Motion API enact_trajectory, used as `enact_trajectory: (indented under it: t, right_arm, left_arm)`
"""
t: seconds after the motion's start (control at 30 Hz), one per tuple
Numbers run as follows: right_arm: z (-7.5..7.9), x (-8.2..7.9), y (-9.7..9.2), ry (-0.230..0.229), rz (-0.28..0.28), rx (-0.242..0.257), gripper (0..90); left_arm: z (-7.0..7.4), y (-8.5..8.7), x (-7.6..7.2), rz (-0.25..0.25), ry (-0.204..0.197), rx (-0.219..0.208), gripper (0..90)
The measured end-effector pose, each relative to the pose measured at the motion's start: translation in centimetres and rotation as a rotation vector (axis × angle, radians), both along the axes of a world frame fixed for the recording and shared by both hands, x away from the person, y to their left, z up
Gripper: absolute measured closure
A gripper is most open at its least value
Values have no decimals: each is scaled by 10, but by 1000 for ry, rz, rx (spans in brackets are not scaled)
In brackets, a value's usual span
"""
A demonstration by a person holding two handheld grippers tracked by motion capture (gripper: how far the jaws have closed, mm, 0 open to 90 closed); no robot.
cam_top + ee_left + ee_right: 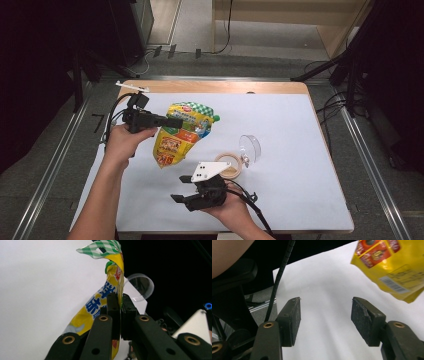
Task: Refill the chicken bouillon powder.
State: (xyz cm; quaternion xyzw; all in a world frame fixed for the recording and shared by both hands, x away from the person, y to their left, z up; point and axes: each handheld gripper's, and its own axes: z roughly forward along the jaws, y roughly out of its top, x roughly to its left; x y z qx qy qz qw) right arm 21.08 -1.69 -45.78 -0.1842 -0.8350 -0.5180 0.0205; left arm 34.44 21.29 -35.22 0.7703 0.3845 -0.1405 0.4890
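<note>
A yellow snack bag (181, 134) with a green checked top hangs tilted over the white table cover, its lower end near the sheet. My left gripper (176, 122) is shut on the bag's left edge; in the left gripper view the jaws pinch the thin film of the snack bag (100, 305) between the left gripper's (120, 308) pads. My right gripper (179, 190) stands open near the table's front edge, pointing left. In the right gripper view the right gripper (325, 315) has nothing between its pads, and the snack bag (392, 267) shows its lower corner at the upper right.
A roll of tape (231, 165) lies just behind the right hand. A clear plastic cup (249, 148) lies on its side beside it. The white sheet (295, 160) covers a wooden table (210, 86); dark floor and rails lie around it.
</note>
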Motion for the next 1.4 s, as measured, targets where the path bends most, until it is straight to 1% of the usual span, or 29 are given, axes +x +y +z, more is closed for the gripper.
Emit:
enact_trajectory:
  t: [0.13,0.23,0.27,0.3,0.4,0.43,0.47,0.5,0.53,0.6,0.77,0.83,0.9,1.0,1.07,1.1,1.17,1.23,1.3,1.4]
  right_arm:
    - [-1,0,-1,3,-3,-7,419]
    - [0,1,-2,-3,-5,2,418]
    - [0,1,-2,2,-7,4,418]
    - [0,1,-3,0,-8,4,418]
    - [1,2,-4,-2,-13,5,417]
    - [1,2,-4,-3,-14,6,417]
    - [2,2,-5,-3,-15,6,417]
    - [2,2,-5,-3,-17,6,416]
    - [2,2,-5,-4,-18,7,417]
    - [2,3,-6,-8,-22,4,417]
    - [3,4,-7,-10,-27,5,417]
    - [4,4,-8,-12,-28,5,417]
    - [4,4,-8,-13,-29,4,417]
    - [5,4,-9,-20,-33,-2,419]
    - [6,4,-9,-19,-35,-3,419]
    - [6,4,-9,-22,-32,-2,419]
    - [7,4,-9,-26,-35,-3,419]
    - [8,4,-10,-31,-32,-2,419]
    - [9,3,-10,-35,-33,-5,419]
    - [10,2,-11,-38,-35,-10,421]
  left_arm:
    - [-6,-4,8,30,-14,5,888]
    - [-13,-7,13,57,-45,15,885]
    - [-15,-8,15,63,-52,15,883]
    - [-20,-9,17,71,-48,15,882]
    - [-27,-11,20,77,-41,40,878]
    - [-32,-11,21,86,-33,46,878]
    - [-34,-11,21,84,-24,45,876]
    - [-36,-11,22,85,-19,30,877]
    - [-36,-10,21,88,-15,18,875]
    - [-35,-9,20,94,-25,29,872]
    - [-36,-3,17,89,-11,19,855]
    - [-35,-1,16,97,-13,32,849]
    - [-34,2,14,103,-26,45,844]
    - [-33,8,11,99,-44,36,838]
    - [-33,12,9,106,-48,43,833]
    - [-34,14,9,116,-42,35,829]
    - [-34,17,8,121,-38,34,821]
    - [-35,19,6,115,-43,41,811]
    - [-34,19,4,114,-50,58,789]
    - [-33,20,2,112,-46,70,748]
